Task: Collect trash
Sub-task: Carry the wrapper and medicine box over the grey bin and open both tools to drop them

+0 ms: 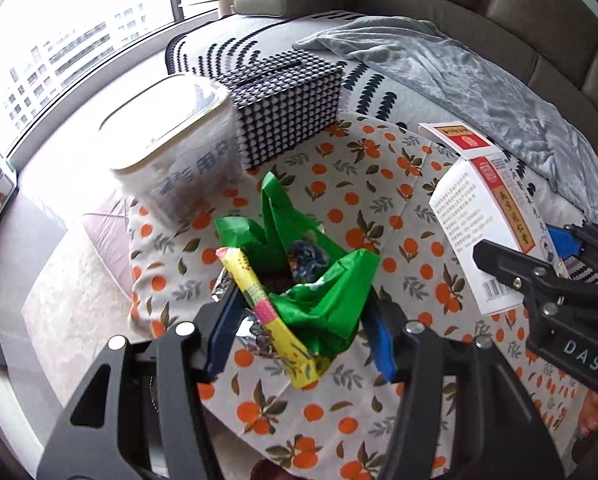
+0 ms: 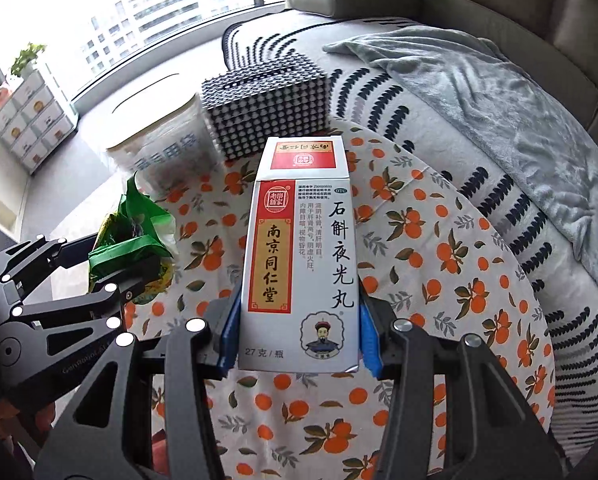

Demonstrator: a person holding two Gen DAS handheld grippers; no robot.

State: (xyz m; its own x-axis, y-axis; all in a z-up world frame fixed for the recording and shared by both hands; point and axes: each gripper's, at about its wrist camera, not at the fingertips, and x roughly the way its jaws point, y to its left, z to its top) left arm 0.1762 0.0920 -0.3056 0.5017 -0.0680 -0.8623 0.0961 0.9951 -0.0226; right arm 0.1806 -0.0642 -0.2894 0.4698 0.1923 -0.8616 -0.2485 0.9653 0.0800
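Note:
My left gripper (image 1: 299,320) is shut on a green plastic bag (image 1: 319,276) that holds wrappers, among them a yellow snack wrapper (image 1: 271,312). It holds the bag over the round table with the orange-print cloth (image 1: 399,240). My right gripper (image 2: 299,320) is shut on a white medicine box (image 2: 303,264) with red and gold labels and its top flap open. In the left wrist view the box (image 1: 483,216) and the right gripper (image 1: 539,276) are to the right of the bag. In the right wrist view the bag (image 2: 135,236) and the left gripper (image 2: 111,284) are at left.
A clear lidded container (image 1: 171,148) and a black-and-white dotted tissue box (image 1: 287,104) stand at the table's far side. Behind is a sofa with a patterned cover (image 2: 379,80) and a grey blanket (image 2: 519,132). A small drawer unit (image 2: 31,124) stands by the window.

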